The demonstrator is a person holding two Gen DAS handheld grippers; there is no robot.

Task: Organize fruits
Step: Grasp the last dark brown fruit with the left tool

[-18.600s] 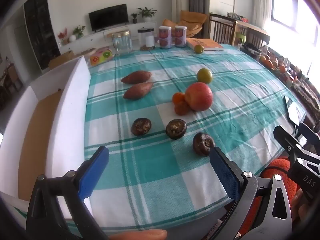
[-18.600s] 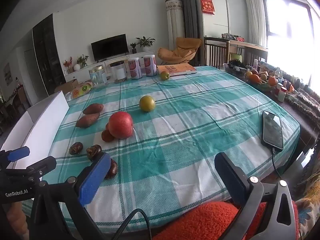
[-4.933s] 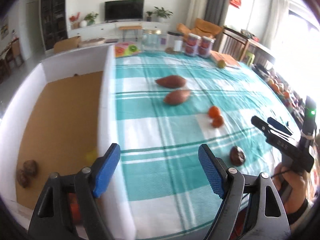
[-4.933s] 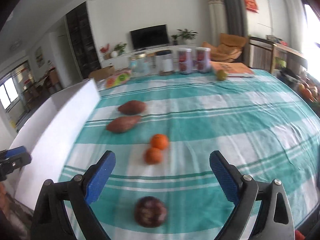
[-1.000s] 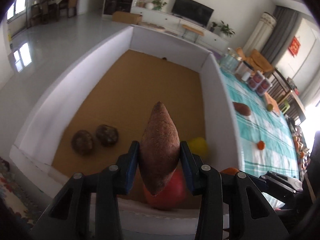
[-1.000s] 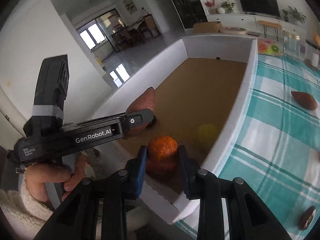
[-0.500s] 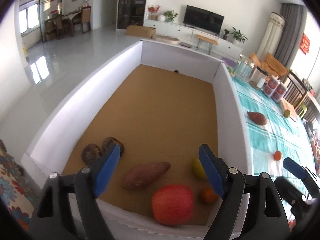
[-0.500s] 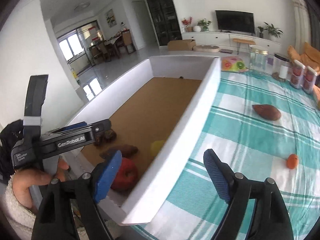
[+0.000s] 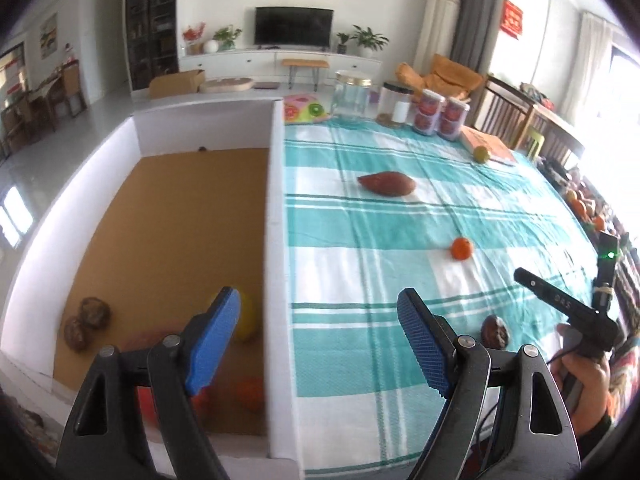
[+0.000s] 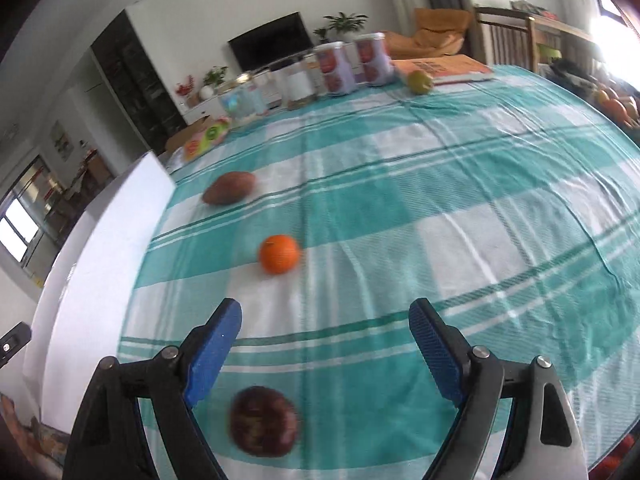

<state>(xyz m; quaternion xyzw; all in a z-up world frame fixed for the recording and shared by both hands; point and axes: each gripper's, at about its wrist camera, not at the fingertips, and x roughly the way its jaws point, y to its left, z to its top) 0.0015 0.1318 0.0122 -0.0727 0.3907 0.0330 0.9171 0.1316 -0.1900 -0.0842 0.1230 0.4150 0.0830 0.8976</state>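
The left gripper point(image 9: 320, 336) hangs over the white wall of the box point(image 9: 276, 208) with its blue jaws wide and nothing between them; the right gripper point(image 10: 324, 344) points down at the checked cloth of the bench point(image 10: 460, 184), jaws likewise wide and empty. Both pairs of jaws have just been opening. Inside the box, on its brown floor, lie two dark wrinkled fruits point(image 9: 86, 322) near the left wall, a yellow fruit point(image 9: 246, 316) against the right wall, and further forward a blurred orange point(image 9: 250, 394) and something red half hidden behind the left jaw. On the cloth outside the box lie a sweet potato point(image 9: 386, 183), a small orange point(image 9: 461, 248) and one dark wrinkled fruit point(image 10: 262, 420), the last just below and between the right jaws. A green fruit point(image 10: 419, 80) sits far back beside an orange book. In the left wrist view a hand point(image 9: 582, 380) holds the right gripper's body, which bears small white lettering that reads roughly "DAS", and a green lamp glows above it. The labels on the jars point(image 9: 440, 114) at the far edge are too small to read.
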